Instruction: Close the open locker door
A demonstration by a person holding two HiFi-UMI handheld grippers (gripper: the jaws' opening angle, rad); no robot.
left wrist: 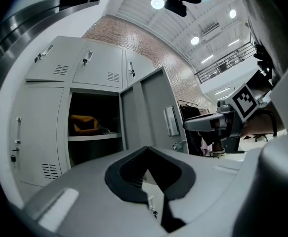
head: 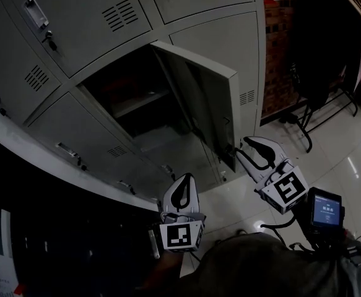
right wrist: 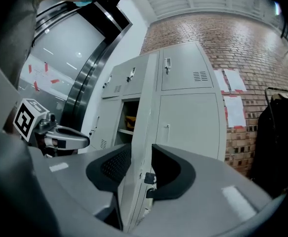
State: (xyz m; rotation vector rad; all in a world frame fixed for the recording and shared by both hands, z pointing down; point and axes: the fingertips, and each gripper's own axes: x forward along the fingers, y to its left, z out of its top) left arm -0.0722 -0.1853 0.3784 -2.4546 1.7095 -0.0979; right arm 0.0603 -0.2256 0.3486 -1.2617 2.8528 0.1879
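- The locker door (head: 212,98) stands wide open, swung out from the grey locker bank (head: 93,30) towards the tiled floor (head: 341,159).
- Its free edge points at me, roughly midway between the two grippers in the head view.
- The compartment (head: 130,85) behind it is dark, with a shelf (left wrist: 94,137) across it.
- A yellow item (left wrist: 84,124) lies on that shelf; the view is too dim to say what it is.
- The right gripper (head: 239,146) is held level at the door's lower free corner, with its jaws apart.
- In the right gripper view, the right gripper (right wrist: 141,154) has the door's edge and a small dark latch (right wrist: 149,177) standing between the jaws.
- The pads do not appear to press on the door, though the lens distortion makes this uncertain.
- The left gripper (head: 186,178) is held level below the open compartment, apart from the door.
- Its jaws are together, with nothing between them.
- In its own view, the left gripper (left wrist: 146,149) looks towards the compartment and the door's inner face.
- A brick wall (right wrist: 232,38) adjoins the lockers, and a dark garment (head: 319,48) hangs to the right.
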